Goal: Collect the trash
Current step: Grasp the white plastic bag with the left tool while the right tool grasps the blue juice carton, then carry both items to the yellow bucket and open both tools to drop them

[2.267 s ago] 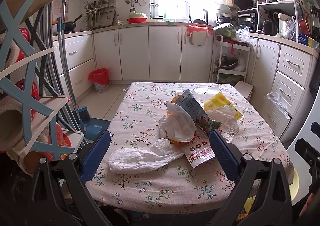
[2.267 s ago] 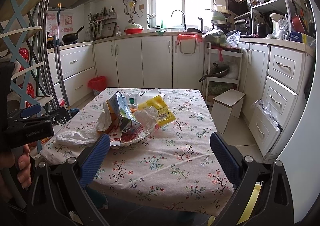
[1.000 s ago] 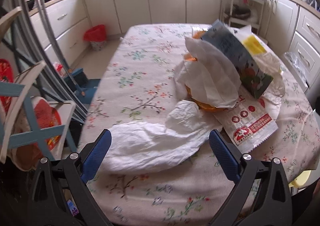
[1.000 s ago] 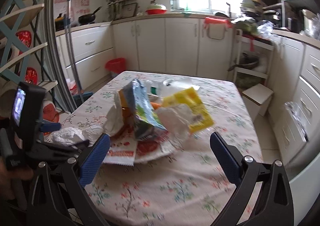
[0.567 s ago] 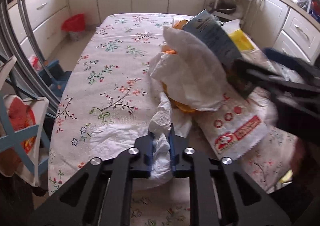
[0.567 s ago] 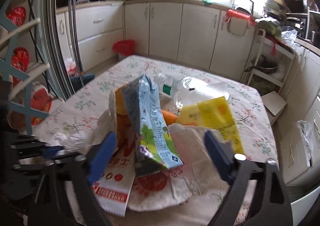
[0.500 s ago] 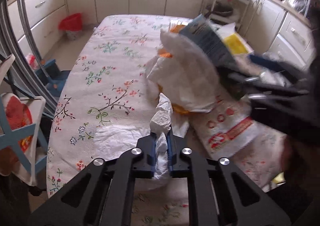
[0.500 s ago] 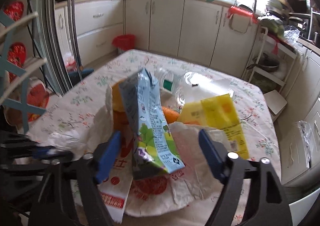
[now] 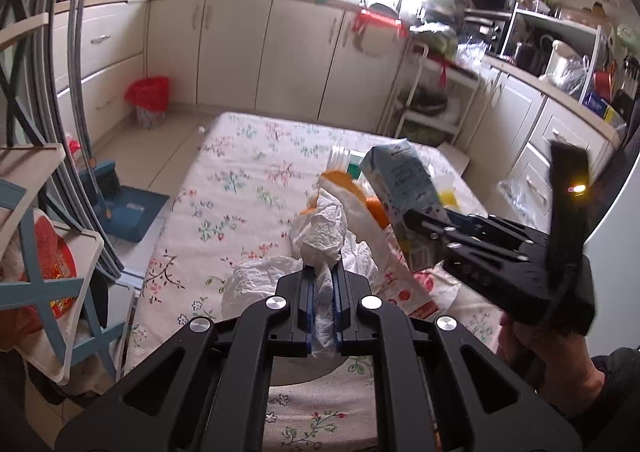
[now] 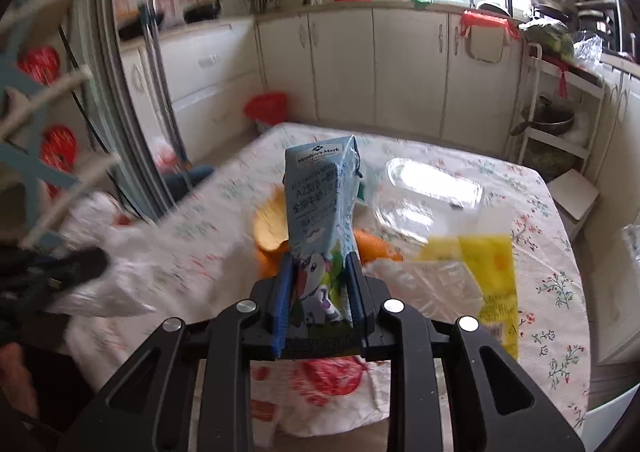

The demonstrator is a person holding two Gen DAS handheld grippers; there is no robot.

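My left gripper [image 9: 323, 284] is shut on a crumpled white plastic bag [image 9: 320, 230] and holds it lifted above the floral table [image 9: 240, 188]. My right gripper [image 10: 320, 272] is shut on a light blue milk carton [image 10: 318, 192], held upright over the trash pile; the carton also shows in the left wrist view [image 9: 404, 184]. Under it lie orange peel [image 10: 268, 228], a yellow wrapper [image 10: 484, 264], a clear plastic container [image 10: 432, 184] and a red-printed white bag [image 10: 332, 380].
A red-lined trash bin [image 9: 148, 100] stands on the floor by the far cabinets, also in the right wrist view [image 10: 266, 108]. A blue dustpan and broom [image 9: 124, 204] lean left of the table. A shelf rack [image 9: 40, 252] stands close on the left.
My left gripper closed on the white bag and lifted it. My right gripper moved in and closed on the blue milk carton, raising it upright.
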